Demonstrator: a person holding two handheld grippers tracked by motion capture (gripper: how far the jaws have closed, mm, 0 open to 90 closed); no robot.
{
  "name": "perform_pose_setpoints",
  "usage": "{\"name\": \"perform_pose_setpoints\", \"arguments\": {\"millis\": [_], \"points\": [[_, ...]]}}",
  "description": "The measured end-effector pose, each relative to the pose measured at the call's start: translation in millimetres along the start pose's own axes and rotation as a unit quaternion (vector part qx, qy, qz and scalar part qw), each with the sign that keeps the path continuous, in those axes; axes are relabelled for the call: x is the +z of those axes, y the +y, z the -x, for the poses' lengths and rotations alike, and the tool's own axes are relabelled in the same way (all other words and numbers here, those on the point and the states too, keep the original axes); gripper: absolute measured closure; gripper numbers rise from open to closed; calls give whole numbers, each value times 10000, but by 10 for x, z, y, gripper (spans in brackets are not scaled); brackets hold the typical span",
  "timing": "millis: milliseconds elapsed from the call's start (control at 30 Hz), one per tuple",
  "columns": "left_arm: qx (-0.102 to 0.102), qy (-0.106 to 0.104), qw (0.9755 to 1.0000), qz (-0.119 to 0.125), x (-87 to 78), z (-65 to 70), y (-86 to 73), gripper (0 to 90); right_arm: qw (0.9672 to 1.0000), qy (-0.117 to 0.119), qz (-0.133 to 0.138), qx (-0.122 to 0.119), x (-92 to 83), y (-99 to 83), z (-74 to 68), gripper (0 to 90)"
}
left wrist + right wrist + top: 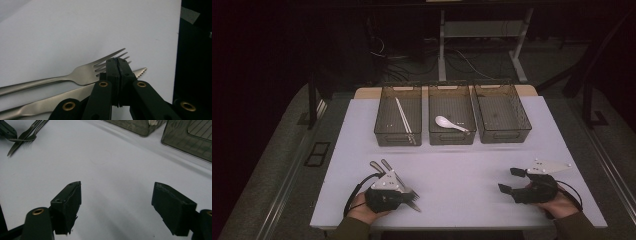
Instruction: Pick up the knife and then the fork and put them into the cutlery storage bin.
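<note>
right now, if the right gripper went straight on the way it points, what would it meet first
Probably nothing close: the right gripper stands open over bare white table. Farther along its line, the dark see-through plastic bins look likeliest, though depth is unclear.

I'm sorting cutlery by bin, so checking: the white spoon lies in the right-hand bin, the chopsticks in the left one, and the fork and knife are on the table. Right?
Not quite. The white spoon lies in the middle bin, not the right-hand one, as the high view shows. The chopsticks are in the left bin, and the fork and knife lie on the table.

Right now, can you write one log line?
left gripper: shut over fork | knife: beside | right gripper: open, empty
</note>
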State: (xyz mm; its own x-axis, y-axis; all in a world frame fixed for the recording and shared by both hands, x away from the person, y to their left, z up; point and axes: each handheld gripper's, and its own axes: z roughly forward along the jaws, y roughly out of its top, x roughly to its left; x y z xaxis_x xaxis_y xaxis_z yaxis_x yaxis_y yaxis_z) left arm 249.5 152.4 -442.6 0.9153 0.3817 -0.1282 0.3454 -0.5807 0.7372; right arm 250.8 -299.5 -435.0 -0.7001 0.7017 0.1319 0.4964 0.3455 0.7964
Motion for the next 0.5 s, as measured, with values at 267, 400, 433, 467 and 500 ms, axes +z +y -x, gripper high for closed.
{"name": "perform_pose_setpoints", "arguments": {"millis": [267,400,433,467,500], "points": [[13,80,10000,40,79,-23,51,880,10000,18,-20,0,3,2,-5,239],[79,106,9999,30,132,-48,93,880,10000,21,-32,21,5,2,-3,239],[82,116,9999,46,146,-54,102,880,10000,22,-36,22,5,1,-3,239],[71,120,9999,50,158,-60,111,880,10000,24,-37,20,5,1,-4,239],[107,116,9999,33,169,-73,123,880,10000,25,-37,19,4,1,-5,239]]}}
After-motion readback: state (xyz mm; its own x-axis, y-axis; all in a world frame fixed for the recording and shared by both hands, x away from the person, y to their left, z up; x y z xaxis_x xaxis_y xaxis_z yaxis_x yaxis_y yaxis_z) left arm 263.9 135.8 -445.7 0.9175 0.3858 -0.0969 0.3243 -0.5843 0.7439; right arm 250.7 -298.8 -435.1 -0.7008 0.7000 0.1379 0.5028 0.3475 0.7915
